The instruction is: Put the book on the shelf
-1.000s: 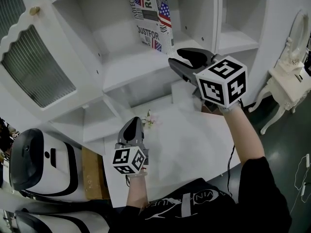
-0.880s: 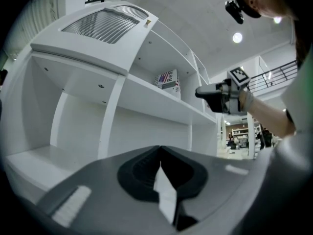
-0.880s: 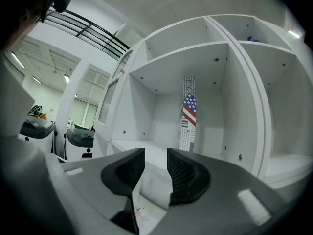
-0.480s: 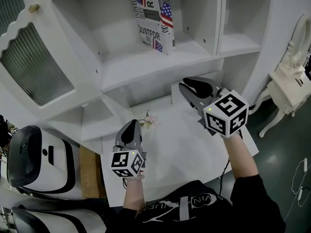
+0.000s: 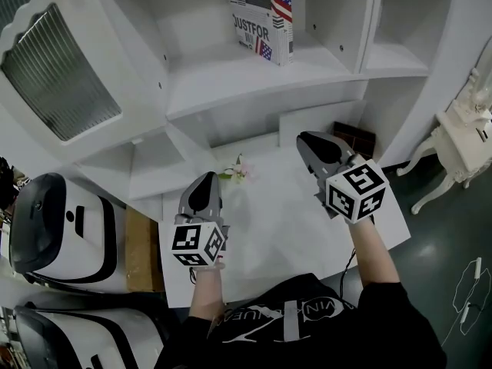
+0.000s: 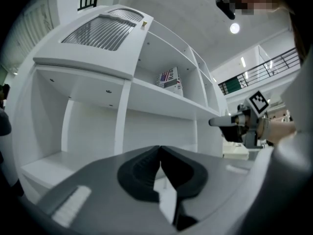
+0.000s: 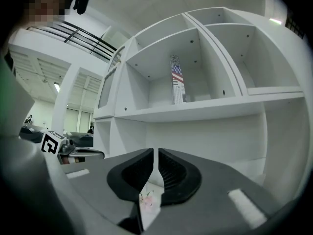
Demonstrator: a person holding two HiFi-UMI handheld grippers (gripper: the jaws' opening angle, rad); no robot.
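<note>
The book, its cover printed with flags and newsprint, stands upright on the white shelf board. It also shows in the left gripper view and the right gripper view. Both grippers hover low over the white table, well below the book. My left gripper is shut and holds nothing. My right gripper is closing, with a thin slit left between its jaws and nothing in it.
A small pink flower sprig lies on the table between the grippers. White rounded machines stand at the left, an ornate white side table at the right, and a dark box sits under the shelf unit.
My right gripper came down and back from the shelf where the book stands to low over the table. Its jaws narrowed. The left gripper barely moved.
</note>
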